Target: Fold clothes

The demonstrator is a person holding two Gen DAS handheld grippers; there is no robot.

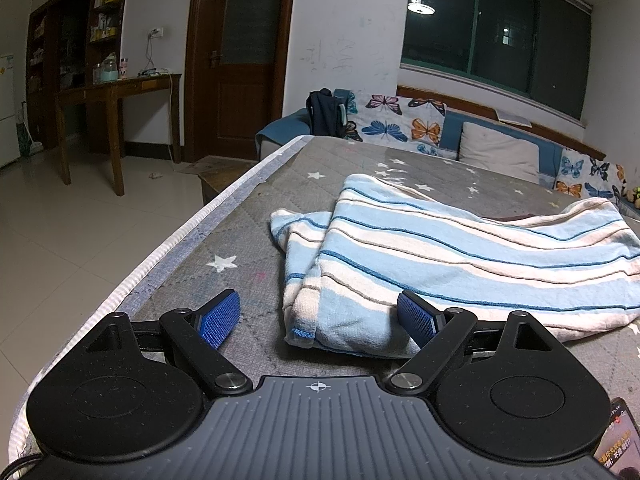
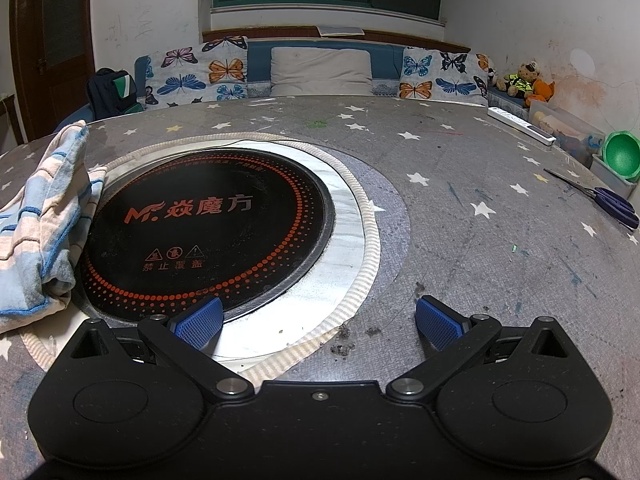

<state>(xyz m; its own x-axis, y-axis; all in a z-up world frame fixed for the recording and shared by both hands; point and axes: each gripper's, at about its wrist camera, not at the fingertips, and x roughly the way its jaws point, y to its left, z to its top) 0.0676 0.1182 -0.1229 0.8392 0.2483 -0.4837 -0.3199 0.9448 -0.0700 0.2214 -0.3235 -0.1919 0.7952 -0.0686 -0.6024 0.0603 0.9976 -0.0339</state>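
A grey star-patterned cover lies over the desk (image 1: pixel 248 216), with a butterfly-print sofa (image 2: pixel 224 70) and dark window behind. The striped garment (image 1: pixel 440 256) lies folded on the desk's left part. The left gripper (image 1: pixel 318 318) is wide open, holding nothing, one pad resting against the garment's near edge. Only the right view shows the round black cooktop (image 2: pixel 208 224) set into the desk, the scissors (image 2: pixel 612 202) and the green bowl (image 2: pixel 622 156); there the right gripper (image 2: pixel 318 320) hangs wide open and empty. Only the left view shows the wooden door (image 1: pixel 244 56).
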